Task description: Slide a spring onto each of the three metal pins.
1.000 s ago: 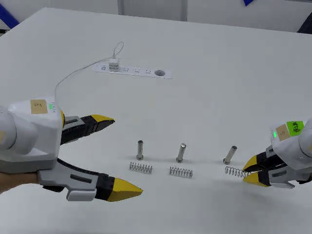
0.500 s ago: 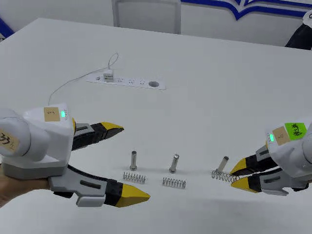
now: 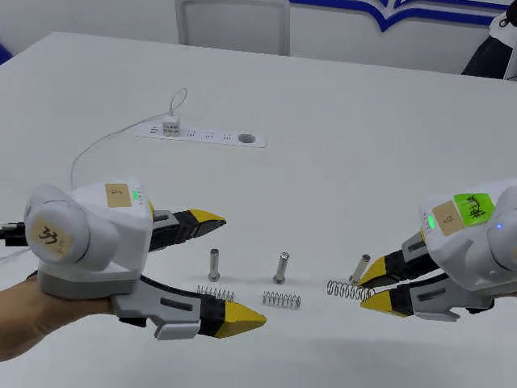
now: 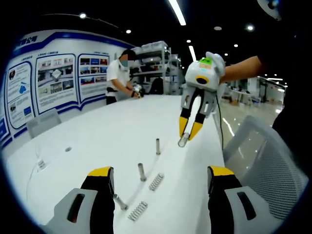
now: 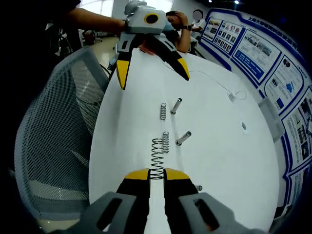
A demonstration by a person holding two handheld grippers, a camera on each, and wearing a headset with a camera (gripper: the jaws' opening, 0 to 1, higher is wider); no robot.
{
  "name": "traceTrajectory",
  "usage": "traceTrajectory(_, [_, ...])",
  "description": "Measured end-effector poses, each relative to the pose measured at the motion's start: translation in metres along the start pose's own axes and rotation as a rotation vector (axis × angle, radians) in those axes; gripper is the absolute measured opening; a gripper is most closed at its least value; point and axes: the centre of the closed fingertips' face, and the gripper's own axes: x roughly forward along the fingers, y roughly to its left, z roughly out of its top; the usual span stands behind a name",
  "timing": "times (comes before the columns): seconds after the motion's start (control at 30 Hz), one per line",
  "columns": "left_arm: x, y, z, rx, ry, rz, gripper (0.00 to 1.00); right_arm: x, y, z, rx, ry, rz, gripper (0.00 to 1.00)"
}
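Observation:
Three short metal pins stand in a row on the white table: left pin point(image 3: 214, 264), middle pin point(image 3: 281, 267), right pin point(image 3: 359, 268). A spring point(image 3: 215, 293) lies in front of the left pin and another spring point(image 3: 281, 300) in front of the middle pin. My right gripper point(image 3: 370, 290) is shut on the end of a third spring point(image 3: 347, 289), held level just left of the right pin; its own view shows this spring point(image 5: 157, 158) sticking out ahead of the right gripper point(image 5: 157, 175). My left gripper point(image 3: 230, 269) hovers open around the left pin and its spring, holding nothing.
A white power strip point(image 3: 202, 135) with a plug and looped cable point(image 3: 170, 125) lies further back. A chair point(image 3: 234, 24) stands at the far edge. A mesh chair point(image 5: 53, 126) sits beside the table's near edge. People stand in the background point(image 4: 119, 78).
The right gripper has lifted the rightmost spring off the table and carried it left, level with the right pin. The left gripper has edged closer to the left pin. The head camera shifted.

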Motion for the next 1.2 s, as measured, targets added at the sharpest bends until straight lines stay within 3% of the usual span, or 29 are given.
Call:
traceTrajectory(0.27, [0.011, -0.008, 0.001, 0.012, -0.002, -0.012, 0.74, 0.002, 0.005, 0.01, -0.006, -0.021, 0.008, 0.1])
traceTrajectory(0.7, [0.035, -0.026, -0.008, 0.037, 0.028, -0.086, 0.6, 0.008, 0.011, 0.019, -0.007, -0.04, 0.026, 0.1])
traceTrajectory(0.93, [0.04, -0.026, -0.001, 0.027, 0.0, -0.082, 0.54, 0.01, 0.016, 0.029, -0.035, -0.043, 0.043, 0.1])
traceTrajectory(1.2, [0.044, -0.033, -0.002, 0.047, 0.014, -0.093, 0.48, 0.015, 0.022, 0.038, -0.057, -0.049, 0.063, 0.1])
